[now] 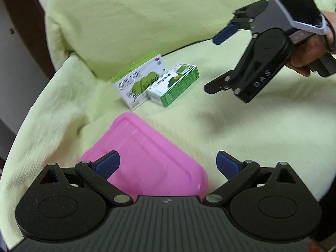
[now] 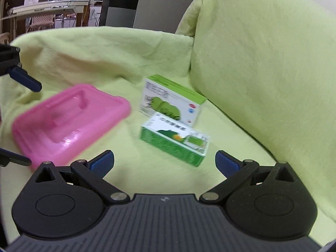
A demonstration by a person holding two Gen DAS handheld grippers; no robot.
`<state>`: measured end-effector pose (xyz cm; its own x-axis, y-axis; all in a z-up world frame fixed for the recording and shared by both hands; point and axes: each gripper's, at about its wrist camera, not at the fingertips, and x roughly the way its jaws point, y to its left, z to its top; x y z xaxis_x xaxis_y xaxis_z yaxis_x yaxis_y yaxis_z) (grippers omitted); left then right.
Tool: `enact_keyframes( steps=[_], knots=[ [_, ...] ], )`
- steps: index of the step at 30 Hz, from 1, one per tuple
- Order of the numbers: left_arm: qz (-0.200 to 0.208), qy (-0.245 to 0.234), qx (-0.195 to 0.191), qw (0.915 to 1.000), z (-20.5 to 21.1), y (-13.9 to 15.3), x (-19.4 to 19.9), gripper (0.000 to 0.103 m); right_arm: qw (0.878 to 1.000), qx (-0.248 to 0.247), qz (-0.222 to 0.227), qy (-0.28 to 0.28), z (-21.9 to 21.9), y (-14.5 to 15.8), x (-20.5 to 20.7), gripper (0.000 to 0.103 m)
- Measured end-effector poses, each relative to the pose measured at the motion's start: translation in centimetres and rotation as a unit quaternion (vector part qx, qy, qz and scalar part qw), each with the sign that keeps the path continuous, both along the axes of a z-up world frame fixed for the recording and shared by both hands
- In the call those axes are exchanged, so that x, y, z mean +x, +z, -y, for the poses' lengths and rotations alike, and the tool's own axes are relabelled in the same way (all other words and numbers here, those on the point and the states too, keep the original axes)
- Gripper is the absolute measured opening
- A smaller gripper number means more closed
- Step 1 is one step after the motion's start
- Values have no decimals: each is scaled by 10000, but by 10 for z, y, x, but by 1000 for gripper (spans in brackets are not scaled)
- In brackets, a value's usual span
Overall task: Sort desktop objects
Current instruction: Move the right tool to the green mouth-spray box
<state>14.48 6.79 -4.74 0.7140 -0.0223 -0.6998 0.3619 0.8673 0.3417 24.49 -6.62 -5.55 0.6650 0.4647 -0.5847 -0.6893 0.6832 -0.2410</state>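
A pink plastic tray (image 1: 147, 157) lies upside down on the yellow-green blanket (image 1: 231, 130). My left gripper (image 1: 168, 162) hovers open just over its near end, holding nothing. Beyond it, a white-and-green box (image 1: 134, 84) stands on edge with a smaller green box (image 1: 174, 86) lying against it. My right gripper (image 1: 217, 61) hangs open in the air to the right of the boxes, in a person's hand. In the right wrist view, the right gripper (image 2: 164, 162) is open and empty just short of the smaller green box (image 2: 174, 145). The taller box (image 2: 174, 100) stands behind, and the pink tray (image 2: 69, 121) is to the left.
The blanket covers a sofa seat, and a back cushion (image 2: 262, 73) rises right behind the boxes. An armrest fold (image 2: 94, 48) closes the far side. In the room beyond is a table (image 2: 48, 8) with a kettle and a small oven.
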Motion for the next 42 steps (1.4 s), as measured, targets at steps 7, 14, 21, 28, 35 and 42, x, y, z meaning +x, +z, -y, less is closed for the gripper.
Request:
enact_keyframes(
  steps=[7, 14, 21, 28, 35, 42],
  knots=[
    [225, 189, 69, 9995, 13, -20, 56, 99, 9989, -368, 33, 291, -3, -22, 43, 100],
    [372, 343, 470, 9976, 25, -38, 90, 99, 9954, -750, 61, 585, -6, -43, 84, 89],
    [307, 156, 549, 9979, 29, -53, 95, 99, 9927, -745, 178, 928, -11, -50, 105, 90],
    [315, 196, 140, 9992, 22, -56, 92, 99, 9929, -712, -109, 948, -19, -46, 112, 87],
    [349, 74, 200, 9992, 27, -54, 89, 99, 9906, -752, -621, 957, -15, -35, 87, 78],
    [399, 167, 101, 9990, 22, -49, 89, 99, 9865, -908, -612, 1217, -13, -19, 56, 74]
  ],
)
